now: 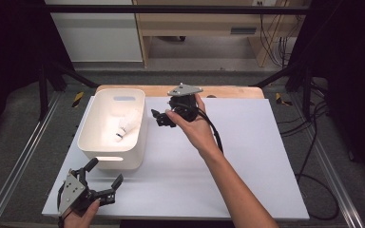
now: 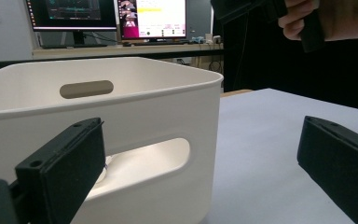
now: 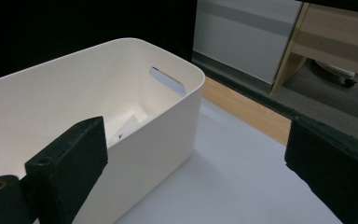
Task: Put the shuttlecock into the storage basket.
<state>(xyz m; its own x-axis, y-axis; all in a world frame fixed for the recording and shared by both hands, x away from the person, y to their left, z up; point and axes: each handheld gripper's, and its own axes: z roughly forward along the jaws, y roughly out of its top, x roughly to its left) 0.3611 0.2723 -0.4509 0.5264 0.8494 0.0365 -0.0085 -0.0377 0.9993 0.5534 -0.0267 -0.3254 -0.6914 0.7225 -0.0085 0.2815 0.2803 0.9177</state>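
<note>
A white plastic bin (image 1: 91, 124) with handle slots stands on the left of the white table top (image 1: 247, 156). On its floor lies a small white shuttlecock-like object (image 1: 126, 126), and a white piece of it (image 3: 131, 124) shows over the rim in the right gripper view. My right gripper (image 1: 160, 118) hovers just right of the bin's far right corner, open and with nothing between its jaws. It faces the bin wall (image 3: 168, 121). My left gripper (image 1: 105, 172) is near the table's front left corner, open and with nothing in it. It points at the bin's near wall (image 2: 168, 112).
The table's wooden far edge (image 1: 228, 91) shows beyond the white top. Metal rails run along both sides, and cables lie on the floor at the right. In the left gripper view, monitors (image 2: 151, 18) stand on a desk behind the bin, and the other hand (image 2: 303, 18) is at upper right.
</note>
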